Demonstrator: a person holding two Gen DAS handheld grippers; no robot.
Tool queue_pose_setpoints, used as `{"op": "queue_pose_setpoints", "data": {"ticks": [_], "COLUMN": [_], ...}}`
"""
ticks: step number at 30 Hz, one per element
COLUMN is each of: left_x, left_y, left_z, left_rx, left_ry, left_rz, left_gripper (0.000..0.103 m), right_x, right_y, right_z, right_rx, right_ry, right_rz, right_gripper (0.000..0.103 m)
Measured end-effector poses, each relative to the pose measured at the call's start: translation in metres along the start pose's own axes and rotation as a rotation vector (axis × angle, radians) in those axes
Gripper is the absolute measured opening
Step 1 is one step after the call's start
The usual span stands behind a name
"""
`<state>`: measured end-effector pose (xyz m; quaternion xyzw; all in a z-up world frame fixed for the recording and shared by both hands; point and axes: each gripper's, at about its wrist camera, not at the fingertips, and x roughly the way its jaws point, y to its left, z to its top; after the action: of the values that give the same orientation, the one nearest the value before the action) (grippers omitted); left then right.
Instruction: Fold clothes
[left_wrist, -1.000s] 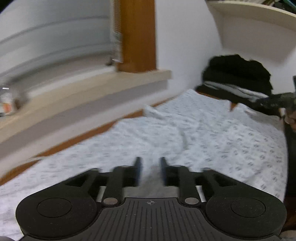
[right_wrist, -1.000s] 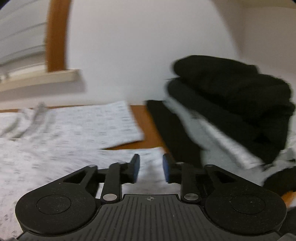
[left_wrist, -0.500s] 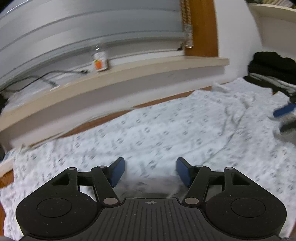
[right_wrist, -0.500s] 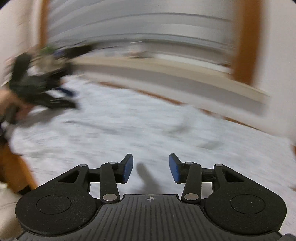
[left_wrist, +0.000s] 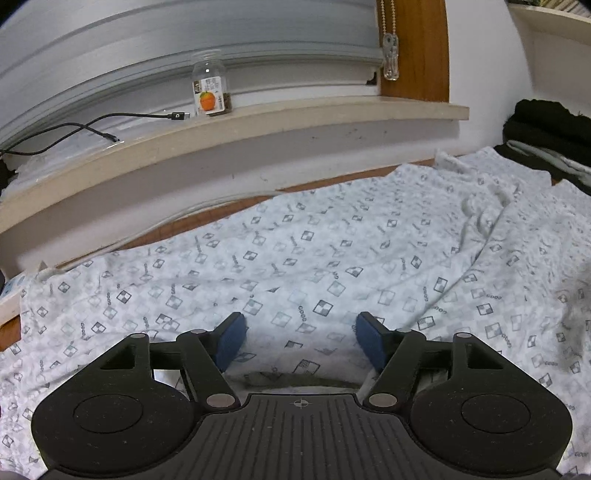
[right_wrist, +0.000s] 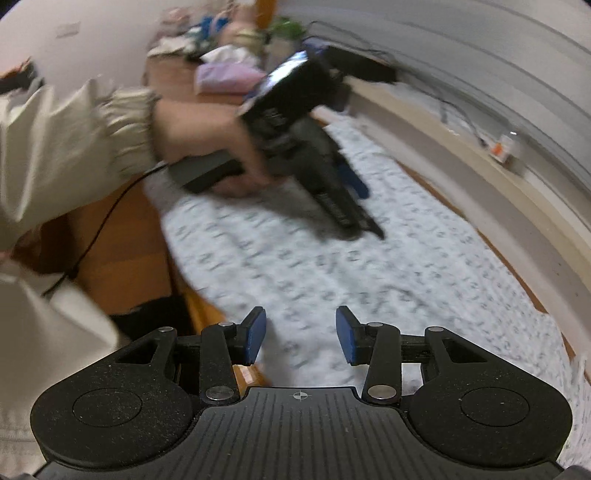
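Garment (left_wrist: 332, 251), white patterned, spread flat across the wooden desk (right_wrist: 122, 251). My left hand-held gripper (left_wrist: 299, 341) and right hand-held gripper (right_wrist: 300, 339): both released, empty, hovering above it. Step: choosing edges; next, grip for the first fold.
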<state>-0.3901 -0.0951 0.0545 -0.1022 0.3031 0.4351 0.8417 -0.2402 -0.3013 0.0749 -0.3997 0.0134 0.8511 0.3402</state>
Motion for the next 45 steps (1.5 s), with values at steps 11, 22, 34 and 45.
{"op": "queue_pose_setpoints", "data": {"ticks": [11,22,34,45], "left_x": [-0.001,0.000,-0.001,-0.001], "left_y": [-0.002,0.003,0.003,0.004], "left_z": [0.000,0.000,0.000,0.001], "left_rx": [0.013,-0.013,-0.017,-0.019], "left_ry": [-0.007,-0.002,0.001,0.003], "left_rz": [0.018,0.005,0.003,0.002], "left_gripper": [0.071,0.073,0.073,0.073], "right_x": [-0.002,-0.003,-0.017,0.021], "right_y": [0.002,-0.013,0.013,0.002], "right_z": [-0.004,-0.003,-0.005,-0.004], "right_rx": [-0.038,-0.021,-0.041,-0.023], "right_ry": [0.036,0.030,0.019,0.055], "right_rz": [0.026,-0.006,0.070,0.079], "right_gripper": [0.003,0.006,0.024,0.027]}}
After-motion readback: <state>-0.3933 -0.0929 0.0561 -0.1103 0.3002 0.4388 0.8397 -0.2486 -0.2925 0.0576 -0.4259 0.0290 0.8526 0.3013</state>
